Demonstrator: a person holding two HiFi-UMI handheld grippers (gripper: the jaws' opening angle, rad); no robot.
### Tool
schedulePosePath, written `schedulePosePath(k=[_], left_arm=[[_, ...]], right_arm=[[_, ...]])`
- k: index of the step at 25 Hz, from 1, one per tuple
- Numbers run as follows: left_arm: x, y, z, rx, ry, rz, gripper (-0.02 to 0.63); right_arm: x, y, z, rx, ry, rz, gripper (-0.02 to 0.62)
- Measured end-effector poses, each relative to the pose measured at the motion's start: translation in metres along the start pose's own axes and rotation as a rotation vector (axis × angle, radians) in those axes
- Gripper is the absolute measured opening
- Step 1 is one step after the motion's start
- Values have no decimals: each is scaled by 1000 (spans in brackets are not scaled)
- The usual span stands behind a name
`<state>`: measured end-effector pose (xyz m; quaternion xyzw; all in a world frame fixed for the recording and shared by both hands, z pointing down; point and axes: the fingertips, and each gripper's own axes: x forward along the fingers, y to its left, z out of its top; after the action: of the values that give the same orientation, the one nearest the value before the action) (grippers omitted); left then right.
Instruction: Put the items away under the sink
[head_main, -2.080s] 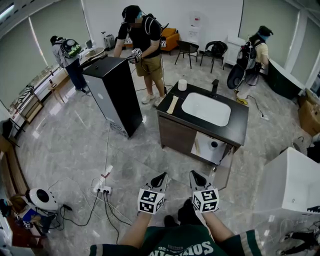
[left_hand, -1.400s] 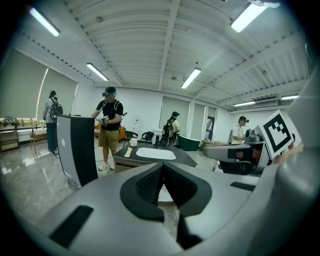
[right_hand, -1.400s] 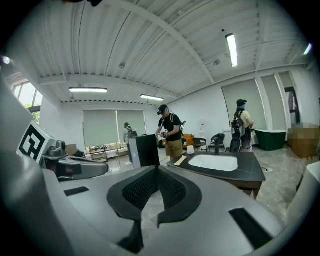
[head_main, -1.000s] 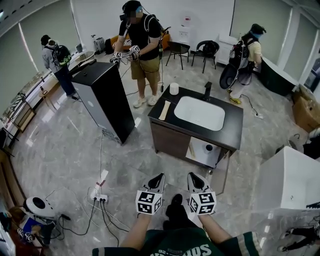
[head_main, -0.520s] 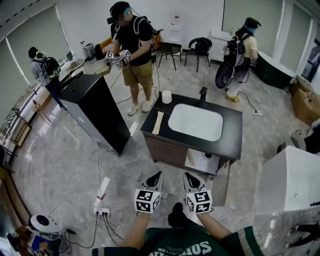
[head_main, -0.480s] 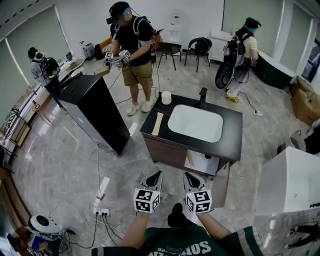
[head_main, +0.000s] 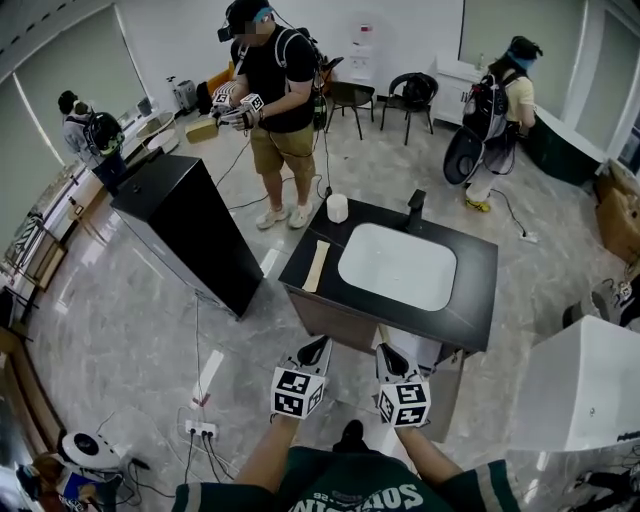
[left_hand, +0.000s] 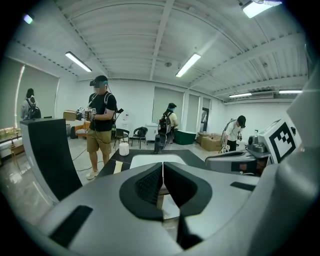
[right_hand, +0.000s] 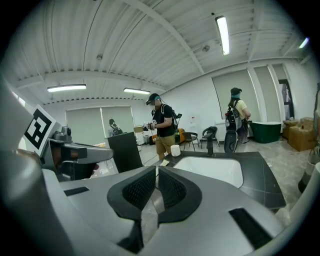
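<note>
Items for stowing, a white roll (head_main: 337, 208) and a pale flat strip (head_main: 316, 266), are seen on the black counter (head_main: 470, 310) at the frame's centre, left of the basin (head_main: 397, 266); neither is touched. The left gripper (head_main: 318, 348) and the right gripper (head_main: 386, 352) are held low at bottom centre, near the counter's front edge, each with jaws pressed together on nothing. The approach is judged to be the step in hand, with no item picked up yet. Next, one gripper's jaws would need to be parted and brought over the counter to an item; the space under the sink is largely hidden.
</note>
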<state>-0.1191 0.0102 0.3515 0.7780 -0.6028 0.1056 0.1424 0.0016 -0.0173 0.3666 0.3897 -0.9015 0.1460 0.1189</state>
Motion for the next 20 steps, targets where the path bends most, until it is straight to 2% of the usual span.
schedulePosePath(k=[12, 20], left_arm=[[77, 44, 20, -27, 5, -1, 12], [164, 99, 43, -27, -3, -21, 13]], right_arm=[[66, -29, 29, -6, -4, 5, 43], [149, -59, 59, -26, 6, -33, 43]])
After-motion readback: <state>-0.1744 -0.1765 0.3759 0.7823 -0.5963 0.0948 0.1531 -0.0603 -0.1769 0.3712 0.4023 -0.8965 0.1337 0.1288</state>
